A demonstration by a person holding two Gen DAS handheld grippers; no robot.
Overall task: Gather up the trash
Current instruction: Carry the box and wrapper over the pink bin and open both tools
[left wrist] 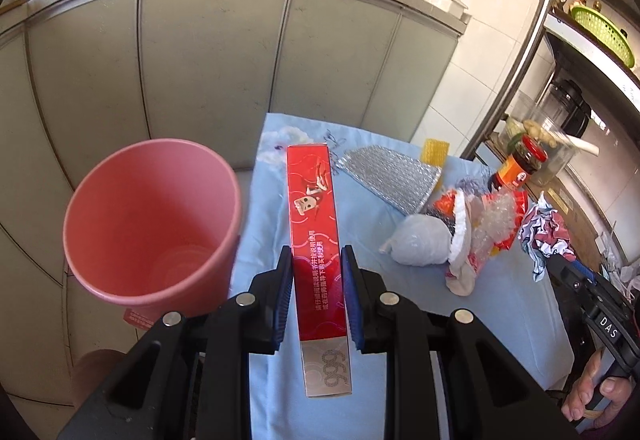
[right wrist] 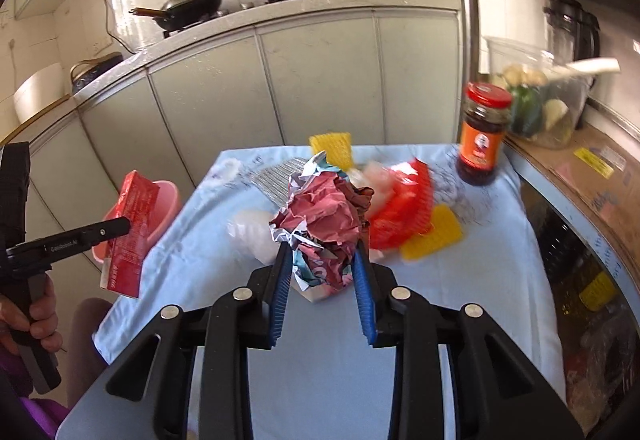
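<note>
My left gripper (left wrist: 316, 260) is shut on a long red carton (left wrist: 316, 224), held above the blue tablecloth (left wrist: 500, 320) beside the pink bin (left wrist: 152, 224), whose mouth lies to its left. The right wrist view shows the same carton (right wrist: 130, 224) in front of the bin (right wrist: 166, 196). My right gripper (right wrist: 322, 260) is shut on a crumpled pink and silver paper wad (right wrist: 324, 220), lifted off the cloth (right wrist: 460, 280); that wad (left wrist: 546, 236) also appears at the right of the left wrist view. More trash lies on the table: a white bag (left wrist: 420, 244), a red wrapper (right wrist: 404, 208), a silver bubble pouch (left wrist: 396, 172).
A sauce jar (right wrist: 482, 132) with a red lid stands at the table's far right corner. Yellow pieces (right wrist: 434, 236) lie by the red wrapper. Grey kitchen cabinets (right wrist: 320, 80) with pans on top run behind. A shelf with a clear container (right wrist: 540, 104) stands to the right.
</note>
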